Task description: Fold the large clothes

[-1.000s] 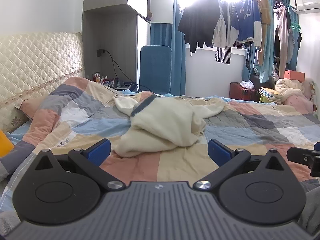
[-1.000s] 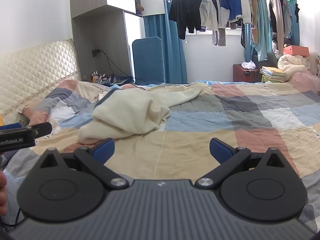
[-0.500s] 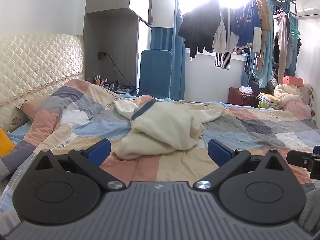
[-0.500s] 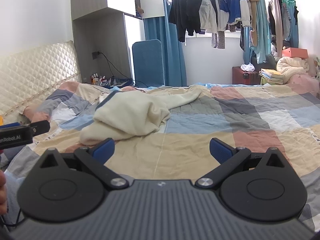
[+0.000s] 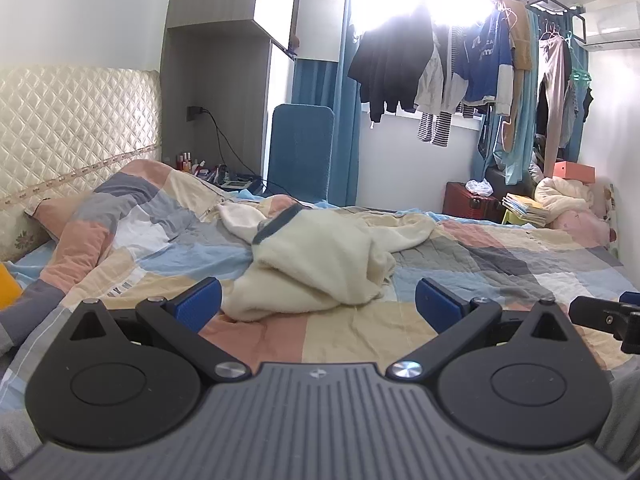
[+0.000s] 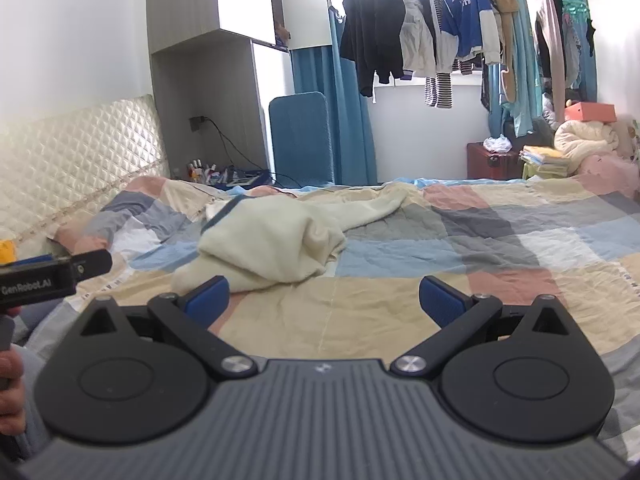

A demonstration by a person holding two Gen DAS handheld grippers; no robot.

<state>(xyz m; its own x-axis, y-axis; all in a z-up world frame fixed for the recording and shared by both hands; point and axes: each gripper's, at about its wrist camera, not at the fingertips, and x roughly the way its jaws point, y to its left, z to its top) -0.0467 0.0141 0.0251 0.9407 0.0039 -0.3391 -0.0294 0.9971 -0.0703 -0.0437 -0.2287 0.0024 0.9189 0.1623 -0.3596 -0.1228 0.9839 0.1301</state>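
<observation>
A cream fleece garment (image 5: pixel 316 264) with a dark blue collar lies crumpled in a heap on the checked quilt (image 5: pixel 360 332); it also shows in the right wrist view (image 6: pixel 272 244). My left gripper (image 5: pixel 318 306) is open and empty, held above the quilt just short of the garment's near edge. My right gripper (image 6: pixel 324 300) is open and empty, to the right of the heap and short of it. The right gripper's tip shows at the left wrist view's right edge (image 5: pixel 600 314), the left gripper's body at the right wrist view's left edge (image 6: pixel 52 276).
A quilted headboard (image 5: pixel 72 128) stands at the left. A bedside shelf with small bottles (image 5: pixel 192 164) and a blue chair (image 5: pixel 300 148) are beyond the bed. Clothes hang on a rail (image 5: pixel 460 64) by the window. Boxes and bedding (image 5: pixel 560 196) are piled at the far right.
Both grippers have tilted up slightly, so the garment sits a little lower in each view. Both stay open and empty; the garment has not moved.
</observation>
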